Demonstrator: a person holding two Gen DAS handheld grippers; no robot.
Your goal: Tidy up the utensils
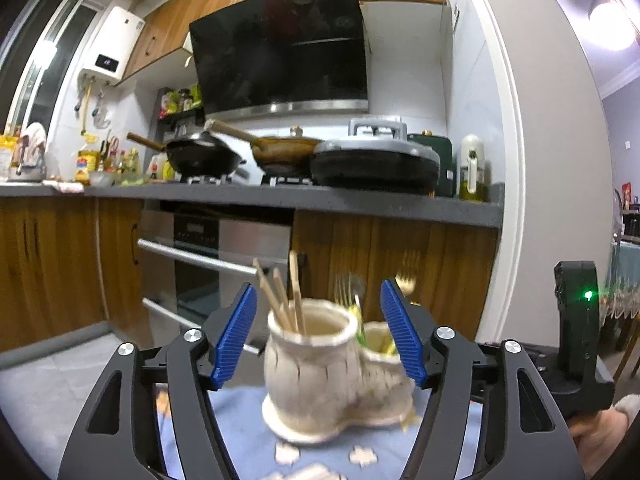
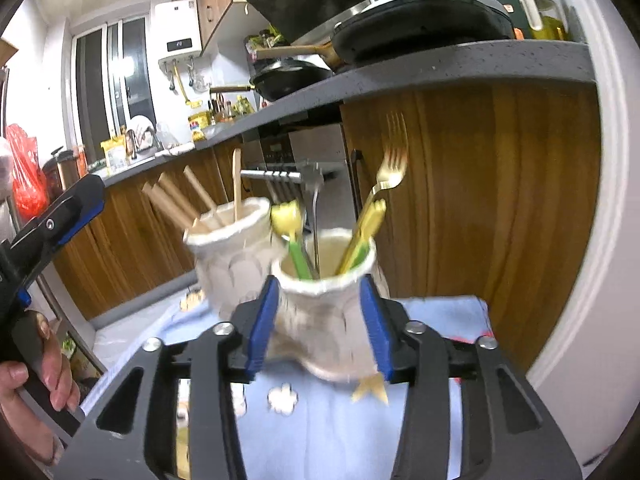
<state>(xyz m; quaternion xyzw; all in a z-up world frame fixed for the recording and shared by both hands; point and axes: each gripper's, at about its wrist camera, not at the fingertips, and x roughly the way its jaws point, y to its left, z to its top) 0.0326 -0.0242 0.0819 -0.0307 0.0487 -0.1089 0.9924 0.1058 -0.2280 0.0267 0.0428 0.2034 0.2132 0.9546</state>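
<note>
A cream ceramic double-pot utensil holder stands on a blue cloth. Its taller pot holds wooden chopsticks; its smaller pot holds a gold fork, a silver fork and a yellow-green utensil. My left gripper is open, its blue pads standing wide on either side of the holder without touching. My right gripper has its blue pads pressed on both sides of the smaller pot. The holder looks blurred.
A grey kitchen counter with pans, a gas stove and bottles runs behind, over wooden cabinets and an oven. The blue cloth covers a small table. A white door frame stands right.
</note>
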